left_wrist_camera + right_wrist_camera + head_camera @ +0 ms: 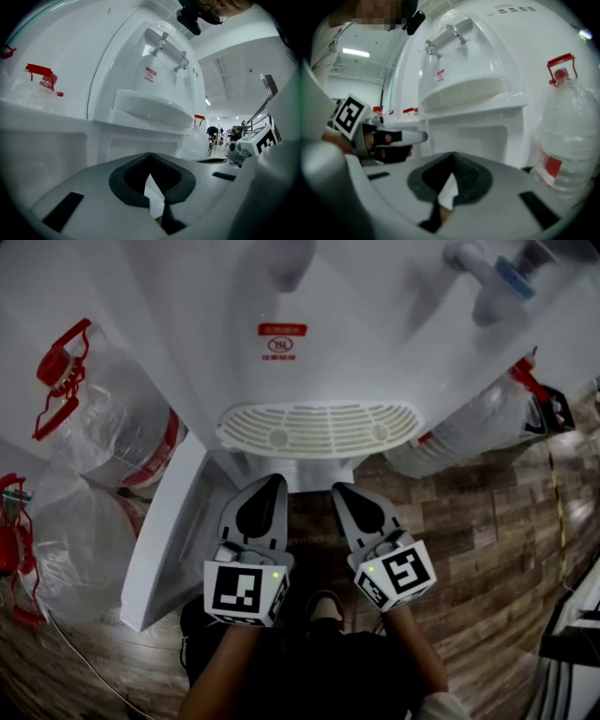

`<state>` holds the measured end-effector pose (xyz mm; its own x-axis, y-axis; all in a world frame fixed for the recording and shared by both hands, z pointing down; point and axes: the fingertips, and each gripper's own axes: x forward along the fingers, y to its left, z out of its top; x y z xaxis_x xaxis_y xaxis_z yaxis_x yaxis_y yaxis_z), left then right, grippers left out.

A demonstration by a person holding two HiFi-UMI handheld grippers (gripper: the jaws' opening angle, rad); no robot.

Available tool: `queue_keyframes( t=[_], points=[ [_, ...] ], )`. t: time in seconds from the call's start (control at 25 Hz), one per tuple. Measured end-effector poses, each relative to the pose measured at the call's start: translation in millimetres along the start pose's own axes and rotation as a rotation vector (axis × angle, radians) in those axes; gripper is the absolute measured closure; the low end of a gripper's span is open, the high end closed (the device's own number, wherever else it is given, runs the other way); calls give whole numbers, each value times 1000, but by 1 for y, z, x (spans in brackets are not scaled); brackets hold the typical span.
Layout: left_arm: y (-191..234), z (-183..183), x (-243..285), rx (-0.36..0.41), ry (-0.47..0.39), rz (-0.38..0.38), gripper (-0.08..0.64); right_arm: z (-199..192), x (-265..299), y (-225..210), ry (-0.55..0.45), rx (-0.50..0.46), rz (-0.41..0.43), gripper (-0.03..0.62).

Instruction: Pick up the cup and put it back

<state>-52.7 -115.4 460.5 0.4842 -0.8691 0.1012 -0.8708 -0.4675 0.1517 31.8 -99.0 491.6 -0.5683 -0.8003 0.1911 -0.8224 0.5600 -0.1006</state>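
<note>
Along the left edge of the head view, two clear water bottles (98, 423) with red carry handles are lying against the side of a white water dispenser (309, 306), one above the other on the wooden floor (487, 549). Moving right, the dispenser is filling the middle of the view, showing a small red label (281, 338) on its front and a slotted white drip tray (319, 427) jutting out below it. Just beneath that tray, the left gripper (272, 488) is pointing up toward the dispenser's base; its own view shows the dark pads meeting at the tips, so its jaws are pressing together with nothing between them. Beside it, slightly apart, the right gripper (345, 493) is pointing the same way, and its jaws are likewise sitting closed tip to tip and holding nothing. Each gripper is carrying its marker cube toward the person, whose bare forearms (220, 671) are reaching in from the bottom edge. Above and to the right, a tap with a blue collar (511, 277) is sticking out from the dispenser's upper part. Further right, another clear bottle (478, 423) with a red handle is leaning against the dispenser's right side. None of the three views is showing the cup, so its place cannot be told.
</note>
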Motion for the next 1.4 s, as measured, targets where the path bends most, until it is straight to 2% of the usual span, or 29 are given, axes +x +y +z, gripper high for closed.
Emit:
queue_keyframes(
  t=[0.16, 0.28, 0.44, 0.6, 0.68, 0.8, 0.92, 1.2, 1.4],
  points=[
    [-3, 3, 3, -2, 18, 14, 554, 9, -6, -1, 17, -26, -40, 569],
    [-7, 12, 2, -13, 7, 10, 554, 15, -6, 1, 36, -41, -34, 569],
    [-14, 27, -1, -90, 5, 9, 554, 29, -10, 9, 46, -44, -5, 569],
    [-28, 59, -11, -15, 36, 23, 554, 55, -21, 22, 47, -54, 31, 569],
    [-37, 75, -15, -28, 51, 16, 554, 74, -27, 26, 55, -72, 40, 569],
    [-43, 102, -24, -76, 69, 29, 554, 109, -36, 32, 65, -64, 44, 569],
    [-48, 148, -33, -53, 68, 53, 554, 148, -50, 38, 88, -56, 50, 569],
    [-78, 260, -56, -60, 126, 38, 554, 275, -79, 64, 95, -67, 71, 569],
    [-91, 336, -78, -85, 158, 61, 554, 359, -102, 81, 88, -43, 85, 569]
  ],
)
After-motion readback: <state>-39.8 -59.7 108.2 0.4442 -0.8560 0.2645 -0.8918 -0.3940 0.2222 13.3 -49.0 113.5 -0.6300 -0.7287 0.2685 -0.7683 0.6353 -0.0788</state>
